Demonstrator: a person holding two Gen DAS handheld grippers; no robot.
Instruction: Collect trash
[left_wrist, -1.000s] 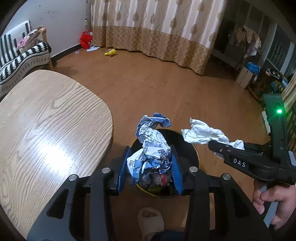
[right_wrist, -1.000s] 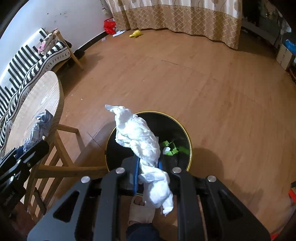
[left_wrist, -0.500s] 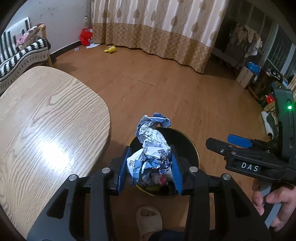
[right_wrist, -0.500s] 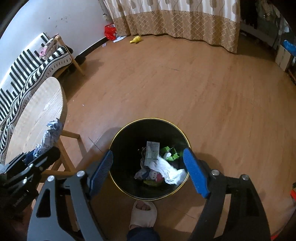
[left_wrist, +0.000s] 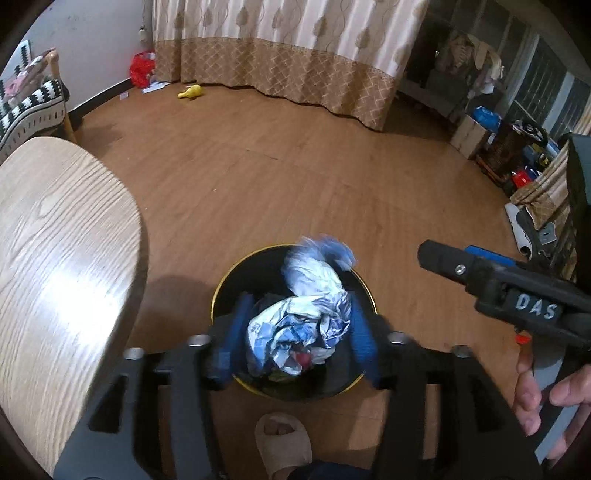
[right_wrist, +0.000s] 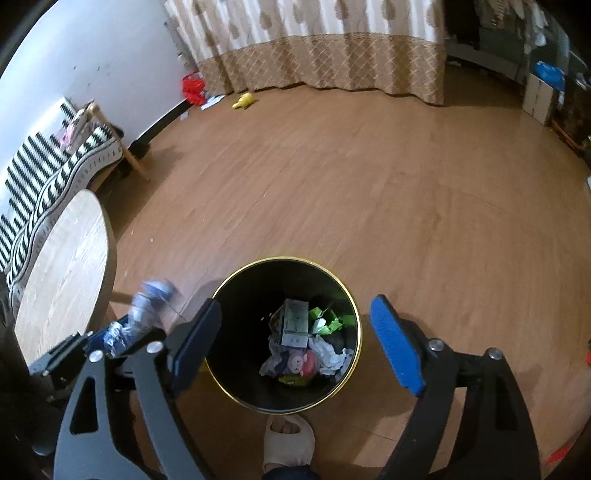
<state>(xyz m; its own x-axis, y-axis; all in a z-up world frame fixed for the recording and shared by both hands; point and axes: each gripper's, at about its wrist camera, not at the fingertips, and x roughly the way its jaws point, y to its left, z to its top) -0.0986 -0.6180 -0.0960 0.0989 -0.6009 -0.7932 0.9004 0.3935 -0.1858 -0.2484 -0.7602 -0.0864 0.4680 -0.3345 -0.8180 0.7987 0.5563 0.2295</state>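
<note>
A: Floor (right_wrist: 369, 192) is filling both views. Bench (left_wrist: 55, 258) is sitting off to the left of the left tongs (left_wrist: 299, 332), top bare.

B: Bin?

A: Black trash bin (right_wrist: 343, 384) with a gold rim is standing on the floor directly below and ahead of both tongs. Right tongs (right_wrist: 295, 338) are hanging over its mouth.

B: Tong state?

A: Right tongs' jaws are opening, standing wide apart, nothing between them. Left tongs' jaws are opening too; the crumpled blue-and-white paper wad (left_wrist: 306, 317) is sitting between them over the bin, blurred. Left pad is looking clear of it; right pad I can't tell.

B: What's in the bin?

A: White tissue (right_wrist: 330, 356), green scraps (right_wrist: 325, 321), a small printed carton (right_wrist: 295, 323) and a pink-faced wrapper (right_wrist: 299, 363), all lying at the bottom, under the right tongs.

B: Person?

A: A hand (left_wrist: 546, 398) is gripping the right tongs' handle; a slippered foot (right_wrist: 288, 439) is standing just behind the bin.
</note>
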